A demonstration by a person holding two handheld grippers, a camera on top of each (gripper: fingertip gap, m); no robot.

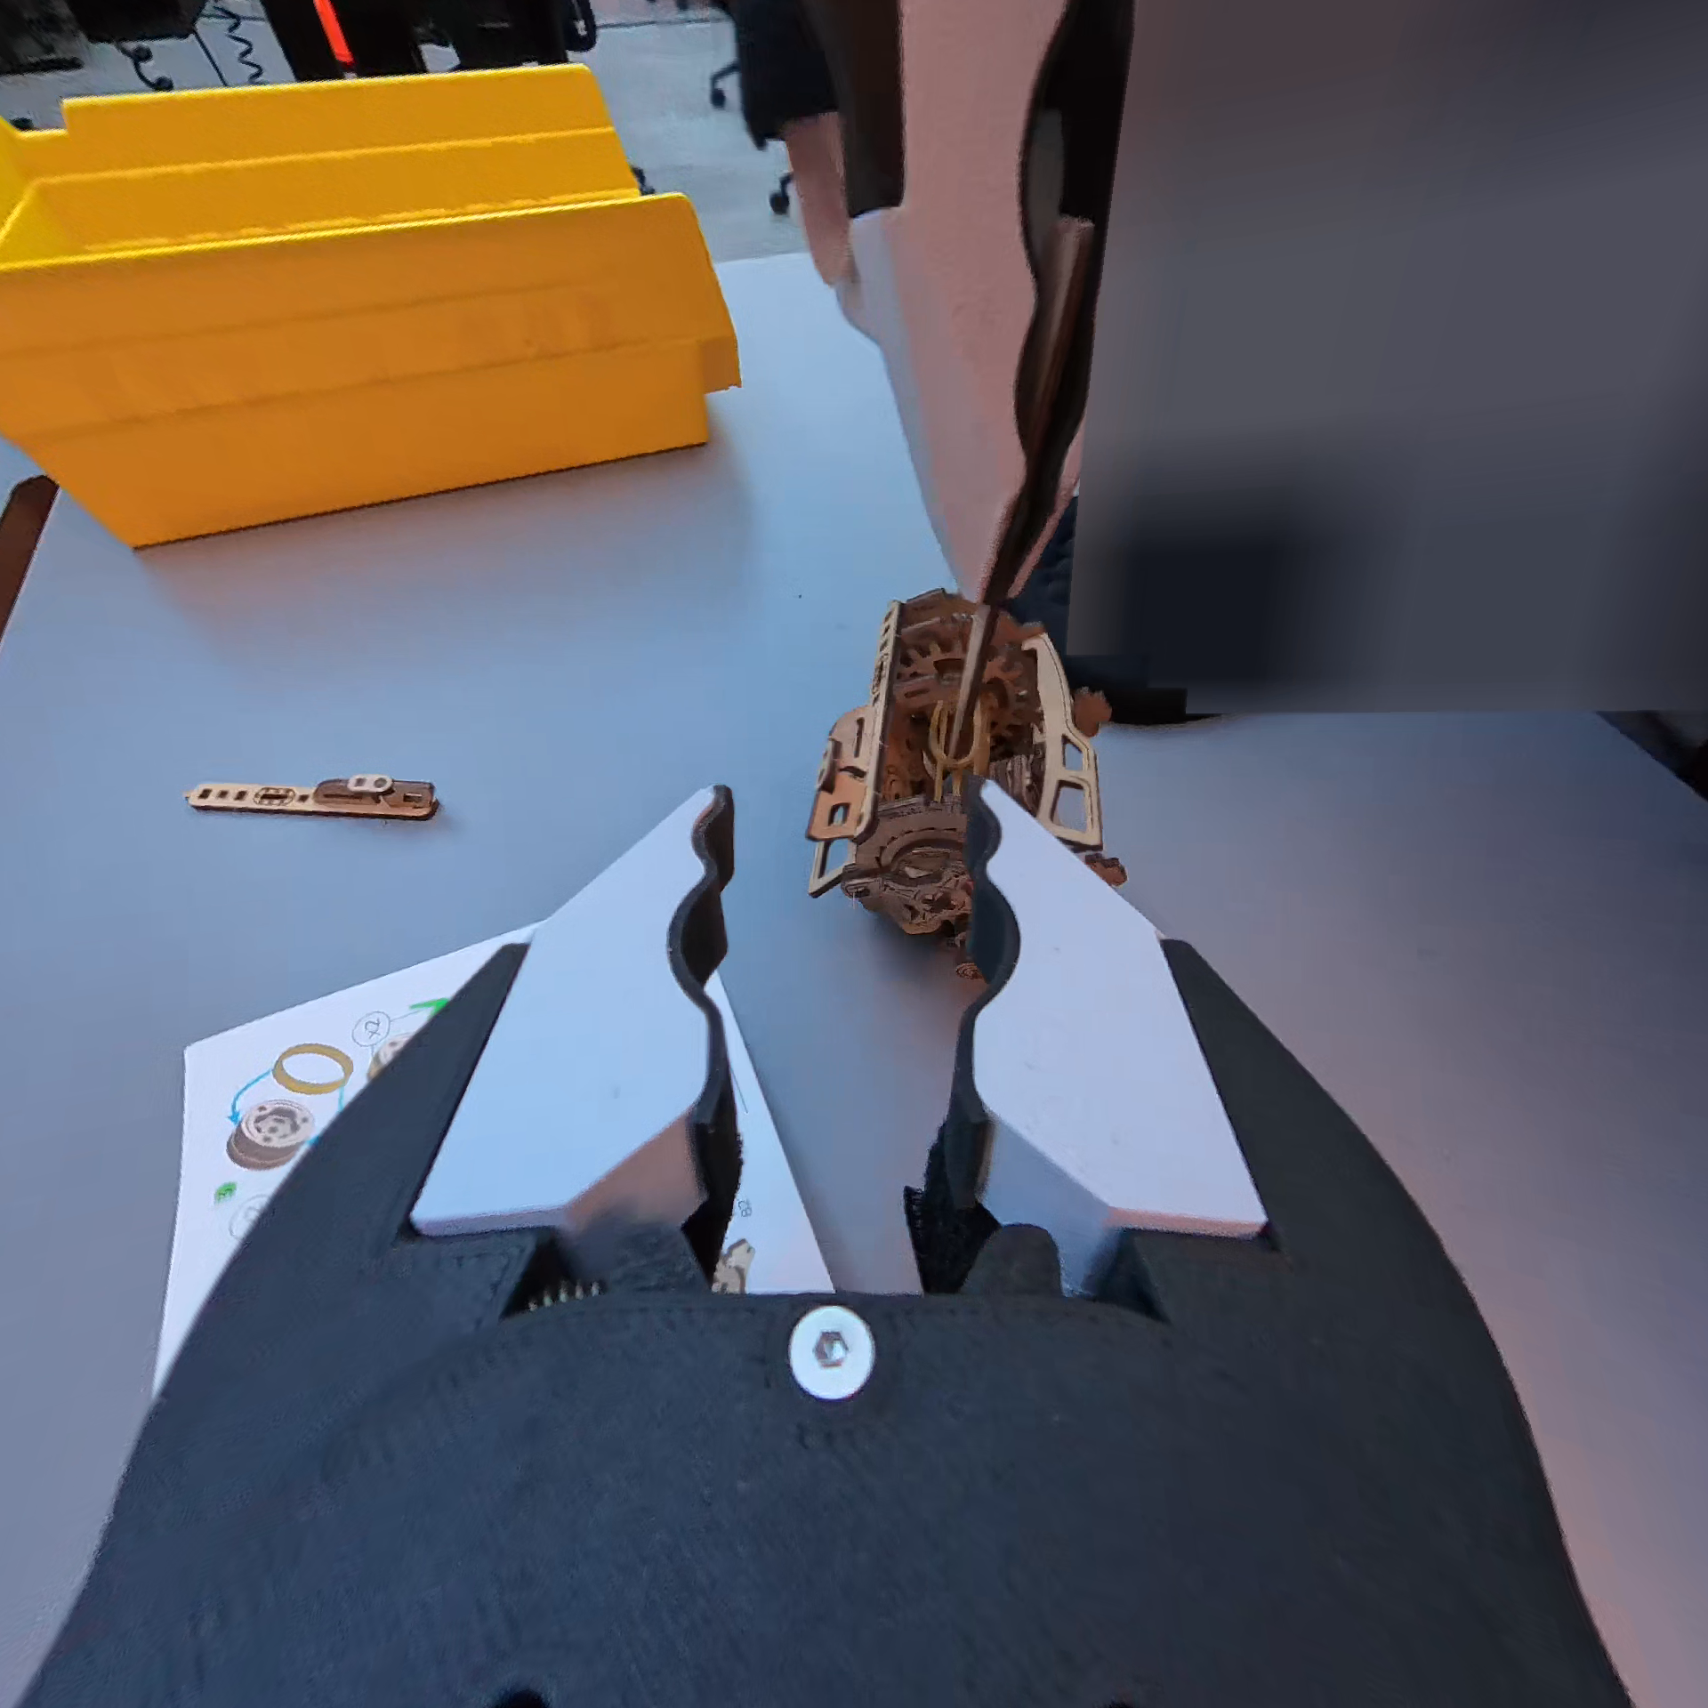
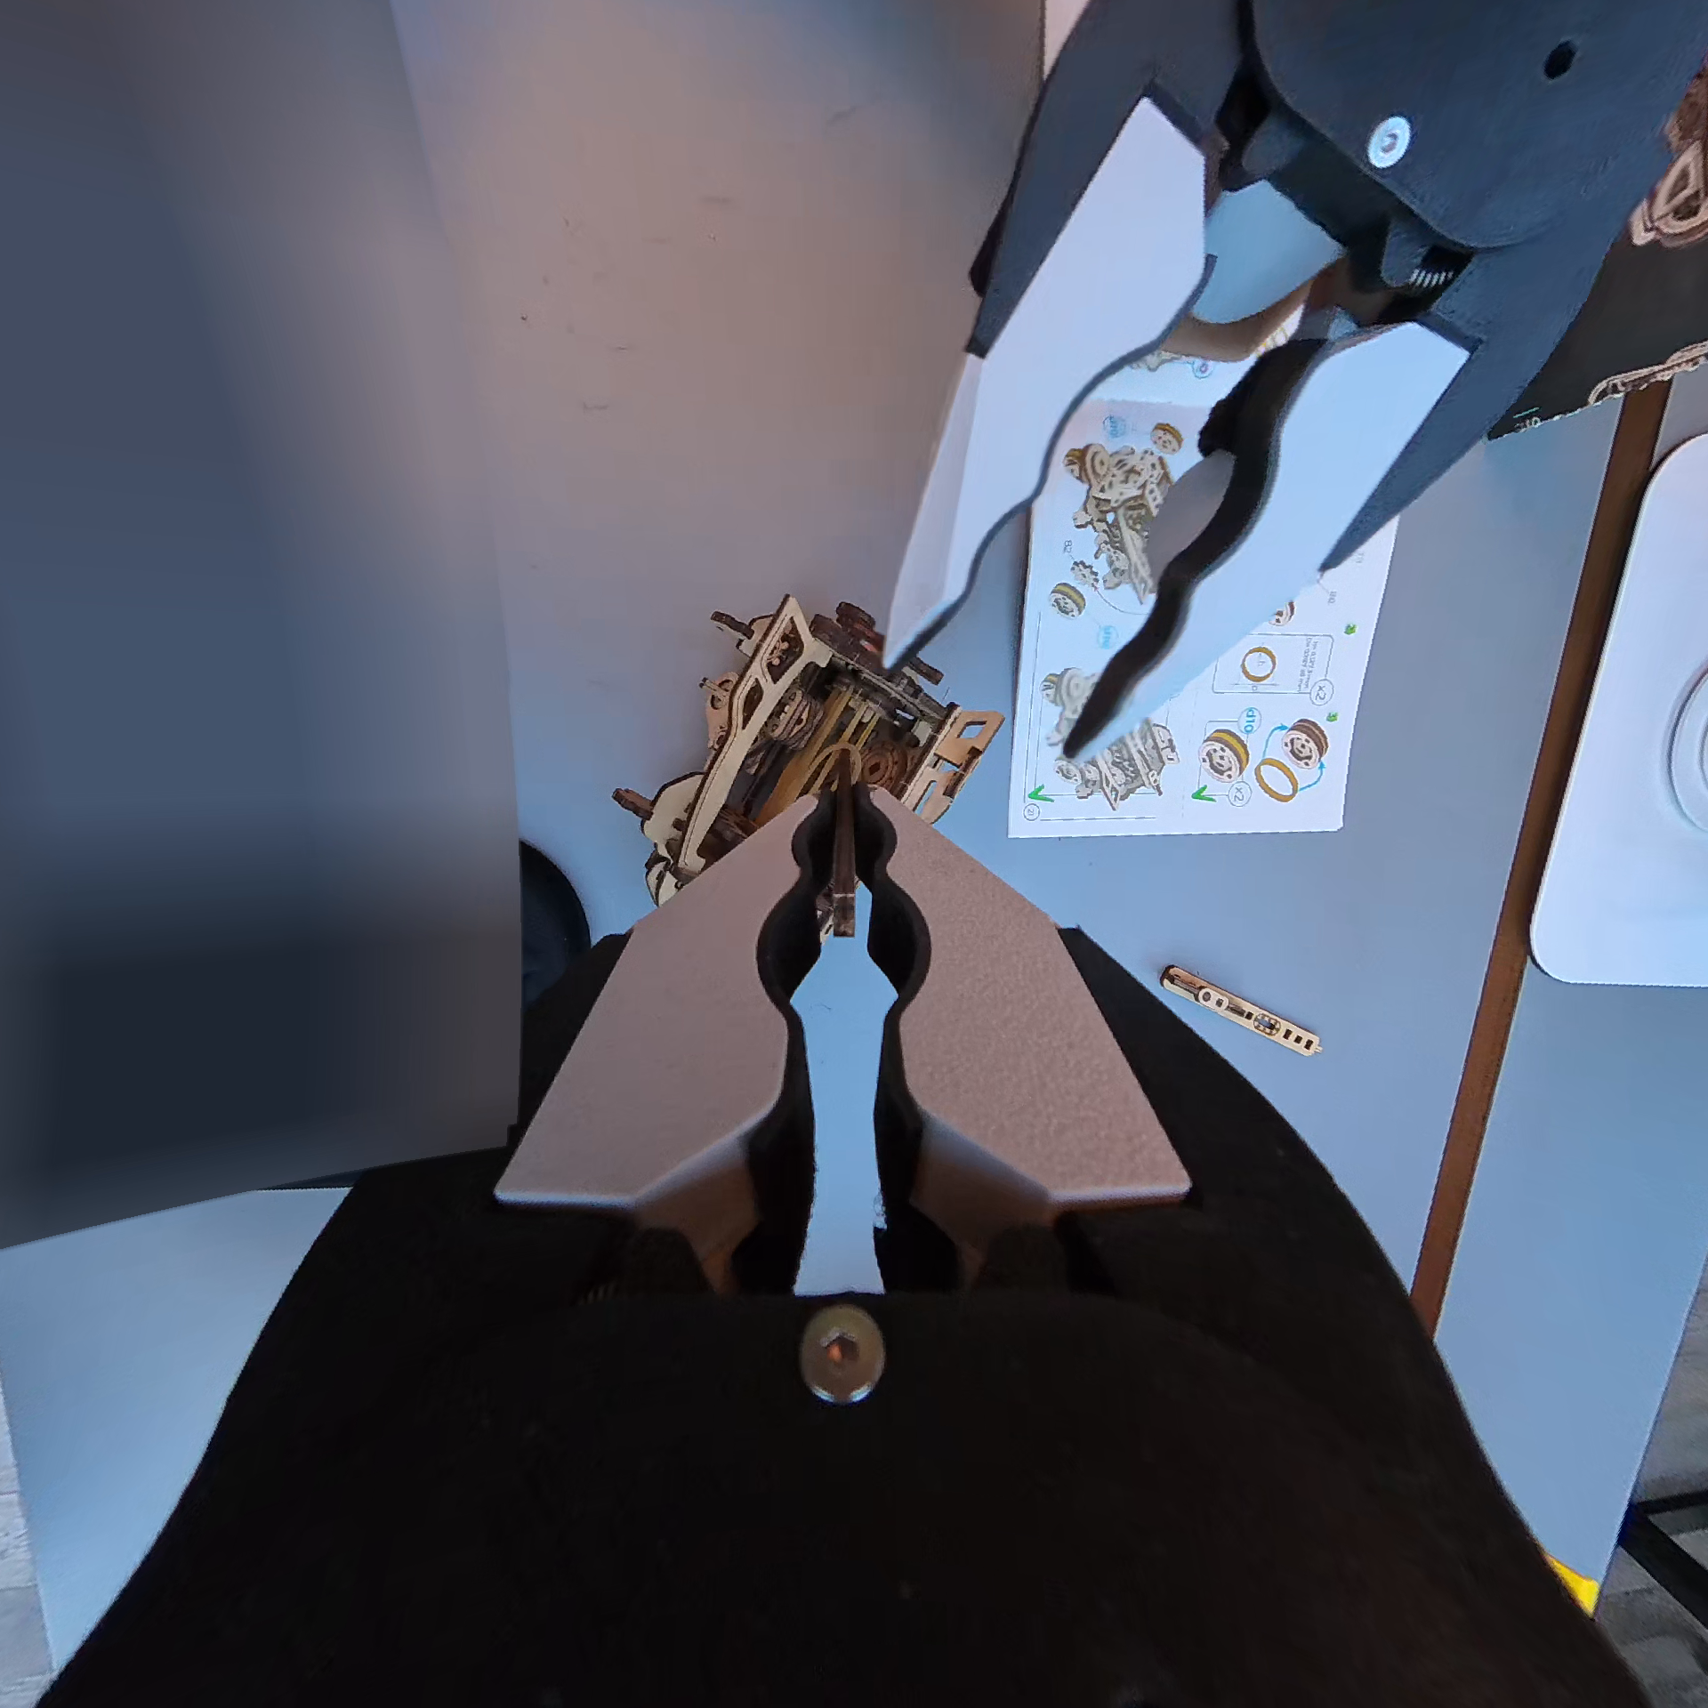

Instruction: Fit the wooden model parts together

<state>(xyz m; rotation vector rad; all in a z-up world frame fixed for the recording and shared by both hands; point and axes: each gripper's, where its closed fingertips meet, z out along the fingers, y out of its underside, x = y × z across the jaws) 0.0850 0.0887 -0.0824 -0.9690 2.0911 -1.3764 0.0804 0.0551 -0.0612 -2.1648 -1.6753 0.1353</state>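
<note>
A half-built wooden model (image 1: 887, 767) (image 2: 767, 702) with gears lies on the grey table. My right gripper (image 2: 843, 802) is shut on a thin wooden part (image 2: 841, 869). The part's tip pokes into the model's top, where a yellowish rubber band loop (image 2: 836, 762) (image 1: 957, 744) sits. In the left wrist view the right gripper (image 1: 987, 596) comes down from above. My left gripper (image 1: 855, 799) is open and empty just in front of the model, one fingertip close against its side. It also shows in the right wrist view (image 2: 980, 702).
A loose flat wooden strip (image 1: 314, 799) (image 2: 1238, 1010) lies on the table to the left. A printed instruction sheet (image 1: 268, 1091) (image 2: 1294, 647) lies under the left gripper. Stacked yellow bins (image 1: 351, 305) stand at the far left. A white object (image 2: 1627, 739) sits past the brown table edge (image 2: 1525, 832).
</note>
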